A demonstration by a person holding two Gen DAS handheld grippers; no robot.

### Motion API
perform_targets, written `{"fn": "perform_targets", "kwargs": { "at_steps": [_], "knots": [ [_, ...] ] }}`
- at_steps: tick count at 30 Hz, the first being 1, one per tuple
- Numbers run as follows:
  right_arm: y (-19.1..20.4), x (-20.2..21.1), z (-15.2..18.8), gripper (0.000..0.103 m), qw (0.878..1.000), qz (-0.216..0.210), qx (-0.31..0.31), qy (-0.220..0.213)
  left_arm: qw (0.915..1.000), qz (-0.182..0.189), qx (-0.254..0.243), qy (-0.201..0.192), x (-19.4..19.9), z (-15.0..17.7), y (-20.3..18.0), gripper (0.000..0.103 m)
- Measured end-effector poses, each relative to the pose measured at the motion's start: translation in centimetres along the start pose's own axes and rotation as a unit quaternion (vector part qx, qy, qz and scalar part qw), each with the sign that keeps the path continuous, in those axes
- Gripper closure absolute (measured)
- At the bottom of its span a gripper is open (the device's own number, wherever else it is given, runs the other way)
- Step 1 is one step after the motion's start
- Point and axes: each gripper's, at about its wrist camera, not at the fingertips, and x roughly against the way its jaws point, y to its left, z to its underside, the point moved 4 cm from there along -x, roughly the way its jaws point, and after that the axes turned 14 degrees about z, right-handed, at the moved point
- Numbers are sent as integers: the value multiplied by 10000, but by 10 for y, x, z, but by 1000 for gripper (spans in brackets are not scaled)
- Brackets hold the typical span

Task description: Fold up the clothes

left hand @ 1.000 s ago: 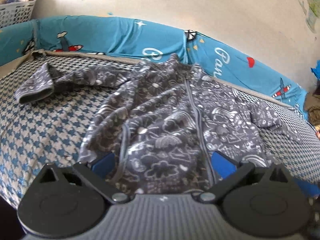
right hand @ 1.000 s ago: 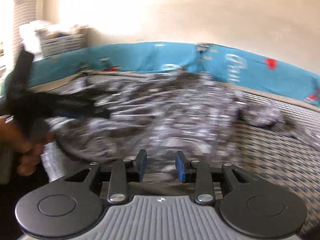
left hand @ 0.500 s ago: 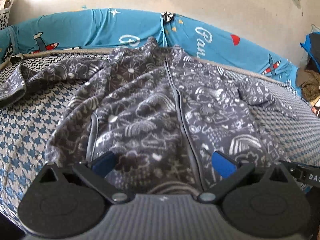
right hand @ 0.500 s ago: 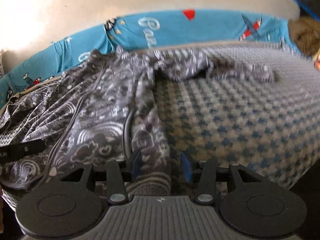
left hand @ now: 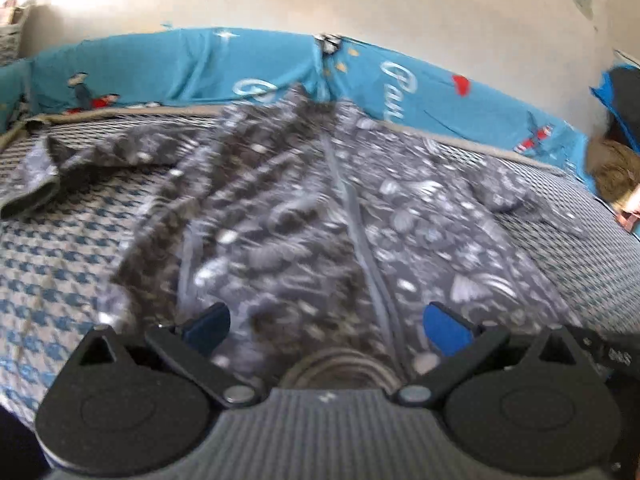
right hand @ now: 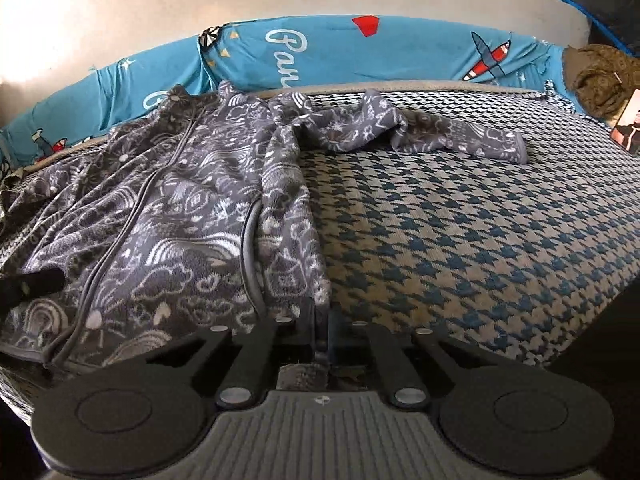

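A grey patterned zip-up fleece jacket (right hand: 168,216) lay spread front-up on the houndstooth mattress (right hand: 460,240), its collar toward the blue printed bumper (right hand: 360,52) far ahead of both tools. The right gripper (right hand: 322,332) had its jaws pressed together on the jacket's near hem corner, with the cloth pinched between the pads. One sleeve (right hand: 440,132) trailed off ahead and to its right. The left gripper (left hand: 326,324) stood with blue pads (left hand: 446,326) wide apart, the hem and zip (left hand: 360,232) lying between them, unclamped.
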Motion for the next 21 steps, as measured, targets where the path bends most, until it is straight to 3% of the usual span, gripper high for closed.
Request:
{"fn": "perform_targets", "kwargs": {
  "at_steps": [4, 6, 8, 11, 15, 21],
  "knots": [
    [-4, -3, 1, 99, 9996, 99, -103, 248, 9984, -428, 245, 285, -8, 4, 16, 0],
    [-9, 0, -4, 96, 9994, 77, -269, 225, 9966, -632, 22, 532, -15, 9, 15, 0],
    [-14, 4, -8, 84, 9992, 91, -372, 139, 9954, -715, -201, 613, -16, 11, 8, 0],
    [-21, 10, -16, 78, 9989, 157, -443, -5, 9960, -647, -125, 599, -13, 11, 7, 0],
    [-27, 8, -30, 74, 9984, 124, -555, -15, 9987, -384, 166, 297, -2, 3, 10, 0],
    [-35, -14, -52, 71, 9972, -190, -694, 221, 9994, -178, 297, 52, 2, -8, 10, 0]
  ]
}}
